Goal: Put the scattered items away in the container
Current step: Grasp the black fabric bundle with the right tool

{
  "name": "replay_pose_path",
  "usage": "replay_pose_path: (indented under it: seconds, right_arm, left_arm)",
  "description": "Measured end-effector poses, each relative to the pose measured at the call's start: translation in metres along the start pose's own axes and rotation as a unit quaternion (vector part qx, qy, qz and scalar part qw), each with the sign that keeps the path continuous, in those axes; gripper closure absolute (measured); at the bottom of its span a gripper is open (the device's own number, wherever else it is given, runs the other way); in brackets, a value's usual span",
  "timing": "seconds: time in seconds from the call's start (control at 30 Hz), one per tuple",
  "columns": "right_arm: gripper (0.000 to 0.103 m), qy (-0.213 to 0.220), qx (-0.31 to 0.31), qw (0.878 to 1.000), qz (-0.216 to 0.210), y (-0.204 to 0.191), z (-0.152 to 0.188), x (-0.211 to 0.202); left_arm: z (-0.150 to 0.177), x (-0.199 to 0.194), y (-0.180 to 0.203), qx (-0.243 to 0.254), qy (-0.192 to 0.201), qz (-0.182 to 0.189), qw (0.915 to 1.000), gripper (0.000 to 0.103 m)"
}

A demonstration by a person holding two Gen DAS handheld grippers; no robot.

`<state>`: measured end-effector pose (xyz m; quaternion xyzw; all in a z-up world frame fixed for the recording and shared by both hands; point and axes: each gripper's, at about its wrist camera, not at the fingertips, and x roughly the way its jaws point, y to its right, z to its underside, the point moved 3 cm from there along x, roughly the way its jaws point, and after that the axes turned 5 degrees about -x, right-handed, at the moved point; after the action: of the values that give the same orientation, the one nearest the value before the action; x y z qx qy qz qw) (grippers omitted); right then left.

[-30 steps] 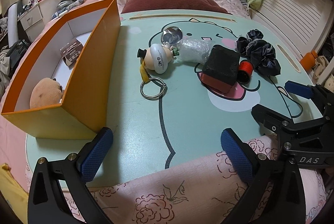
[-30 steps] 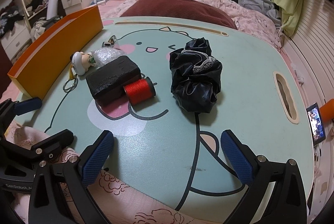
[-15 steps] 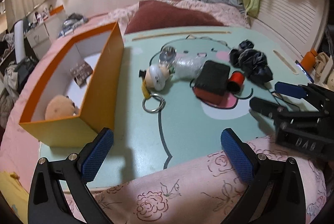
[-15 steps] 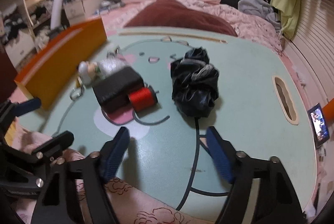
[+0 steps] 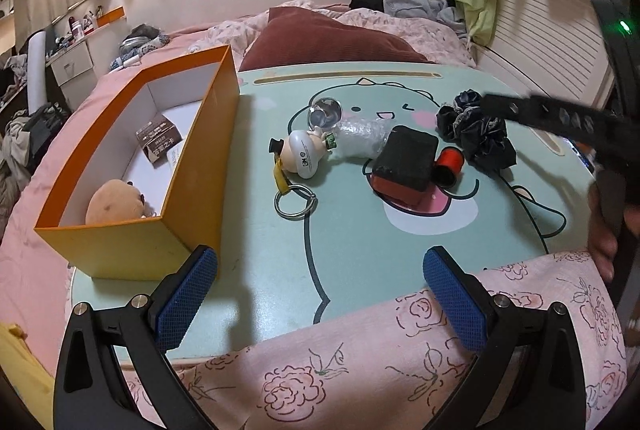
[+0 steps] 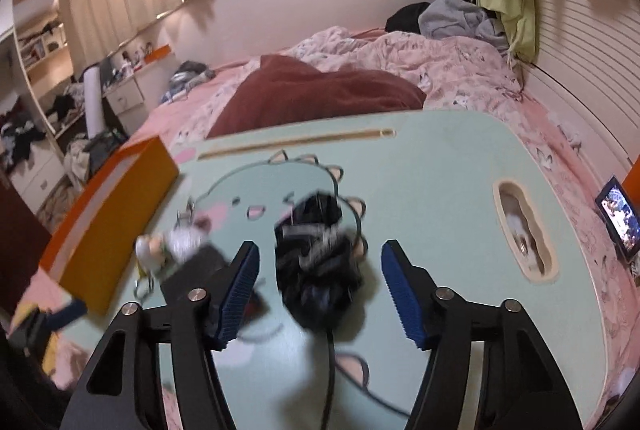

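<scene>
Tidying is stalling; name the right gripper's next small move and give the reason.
Probably ease the right gripper down over the black scrunchie, then close. Its jaws stand open with the scrunchie lined up between them but not yet gripped, and the orange box has room.

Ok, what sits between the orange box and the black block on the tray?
In the left wrist view, the white figurine keychain with its metal ring lies between the orange box and the black block; bubble wrap lies just behind.
</scene>
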<state>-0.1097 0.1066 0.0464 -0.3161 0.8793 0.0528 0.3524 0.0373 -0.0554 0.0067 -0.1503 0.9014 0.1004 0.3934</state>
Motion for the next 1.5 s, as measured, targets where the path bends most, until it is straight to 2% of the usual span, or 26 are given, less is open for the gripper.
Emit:
replay_pose_path:
  seconds: [0.07, 0.2, 0.23, 0.3, 0.43, 0.5, 0.67, 0.87, 1.07, 1.23, 1.5]
  right_arm:
    - [0.023, -0.008, -0.005, 1.0, 0.014, -0.002, -0.008, 0.009]
    - [0.023, -0.053, -0.018, 0.998, 0.027, -0.008, -0.009, 0.035]
    - [0.033, -0.063, -0.016, 0.998, 0.024, -0.008, -0.006, 0.04]
    - [0.071, -0.069, -0.012, 0.998, 0.011, -0.006, 0.001, 0.043]
    - [0.071, 0.0, -0.008, 1.0, 0.005, -0.004, 0.01, 0.01]
    - [0.071, 0.016, -0.02, 1.0, 0.0, -0.006, 0.018, -0.005]
    - [0.071, -0.041, -0.042, 0.998, -0.031, -0.011, 0.054, -0.01]
    - [0.069, -0.05, -0.04, 0.998, 0.007, -0.005, 0.056, -0.008]
    - [0.064, -0.061, -0.088, 0.993, 0.04, -0.017, 0.057, -0.004]
    - [0.053, -0.064, -0.118, 0.991, 0.029, -0.022, 0.057, 0.001]
    - [0.05, -0.059, -0.114, 0.991, 0.023, -0.021, 0.058, 0.002]
  left_arm:
    - [0.0, 0.0, 0.0, 0.0, -0.002, 0.0, 1.0, 0.0]
    - [0.001, 0.0, 0.001, 0.001, -0.001, -0.001, 1.0, 0.0]
    - [0.001, 0.0, 0.001, 0.001, -0.001, -0.001, 1.0, 0.0]
    - [0.001, 0.0, 0.001, 0.001, -0.001, -0.001, 1.0, 0.0]
    - [0.001, 0.0, 0.001, 0.001, -0.004, -0.001, 1.0, 0.0]
    - [0.001, 0.001, 0.001, 0.001, -0.006, 0.0, 1.0, 0.0]
    - [0.002, 0.001, 0.001, 0.0, -0.006, -0.001, 1.0, 0.0]
    - [0.001, 0.002, 0.001, 0.0, -0.01, 0.0, 0.9999, 0.0]
    - [0.001, 0.003, 0.006, 0.009, -0.014, 0.004, 0.9999, 0.0]
    - [0.001, 0.005, 0.006, 0.008, -0.017, 0.004, 0.9998, 0.0]
    - [0.001, 0.007, 0.005, 0.005, -0.021, 0.007, 0.9997, 0.0]
